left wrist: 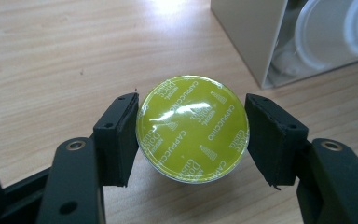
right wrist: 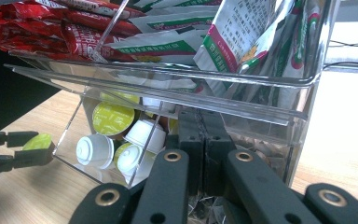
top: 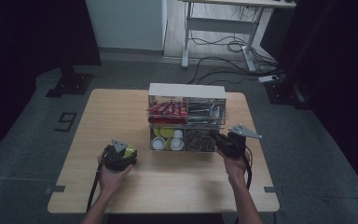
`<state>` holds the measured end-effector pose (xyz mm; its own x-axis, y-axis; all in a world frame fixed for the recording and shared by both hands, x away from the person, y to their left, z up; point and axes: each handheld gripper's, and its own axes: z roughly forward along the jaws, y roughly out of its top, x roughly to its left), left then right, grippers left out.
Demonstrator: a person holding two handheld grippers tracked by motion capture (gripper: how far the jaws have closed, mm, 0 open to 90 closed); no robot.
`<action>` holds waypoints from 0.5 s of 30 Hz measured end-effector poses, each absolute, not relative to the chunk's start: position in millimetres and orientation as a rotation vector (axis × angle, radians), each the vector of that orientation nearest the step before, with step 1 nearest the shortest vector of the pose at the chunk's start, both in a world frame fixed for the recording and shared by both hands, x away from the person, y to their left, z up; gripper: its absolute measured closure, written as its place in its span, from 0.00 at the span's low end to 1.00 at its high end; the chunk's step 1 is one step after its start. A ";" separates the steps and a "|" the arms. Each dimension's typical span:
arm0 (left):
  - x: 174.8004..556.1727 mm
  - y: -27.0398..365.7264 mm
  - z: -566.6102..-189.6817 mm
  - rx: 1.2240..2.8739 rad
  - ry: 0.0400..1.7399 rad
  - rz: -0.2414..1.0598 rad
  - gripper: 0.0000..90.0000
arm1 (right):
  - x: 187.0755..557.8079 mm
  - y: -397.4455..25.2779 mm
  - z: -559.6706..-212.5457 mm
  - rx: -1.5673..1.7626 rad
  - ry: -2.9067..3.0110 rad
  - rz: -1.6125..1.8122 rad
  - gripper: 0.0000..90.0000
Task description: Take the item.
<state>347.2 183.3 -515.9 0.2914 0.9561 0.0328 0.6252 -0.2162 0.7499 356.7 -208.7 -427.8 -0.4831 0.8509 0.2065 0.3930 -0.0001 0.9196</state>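
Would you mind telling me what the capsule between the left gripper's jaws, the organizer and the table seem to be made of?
The capsule has a glossy yellow-green lid, probably printed foil or film, given the sharp glare. The organizer looks like clear acrylic: see-through walls with bright edges. The table shows a matte, pale wood grain, possibly laminate. The left gripper brackets the capsule with black jaw pads that look matte, perhaps rubber.

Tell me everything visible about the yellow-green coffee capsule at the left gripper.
The capsule is round, with a glossy yellow-green foil lid printed over and over with "CAPPUCCINO" in pale letters; a thin pale rim shows around the foil. It sits lid-up on the wooden table, left of the clear organizer. The left gripper brackets it, one black pad at each side, seemingly touching its rim. From the right gripper view it appears as a green sliver between those jaws. Its body below the lid is hidden.
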 end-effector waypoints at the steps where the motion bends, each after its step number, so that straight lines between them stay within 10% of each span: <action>1: 347.6 183.4 -517.2 1.939 1.413 0.673 0.42 | 356.8 -208.7 -427.9 1.280 1.870 1.487 0.98; 15: 349.7 183.4 -525.2 1.976 1.427 0.664 0.42 | 356.8 -208.8 -427.9 1.281 1.871 1.490 0.98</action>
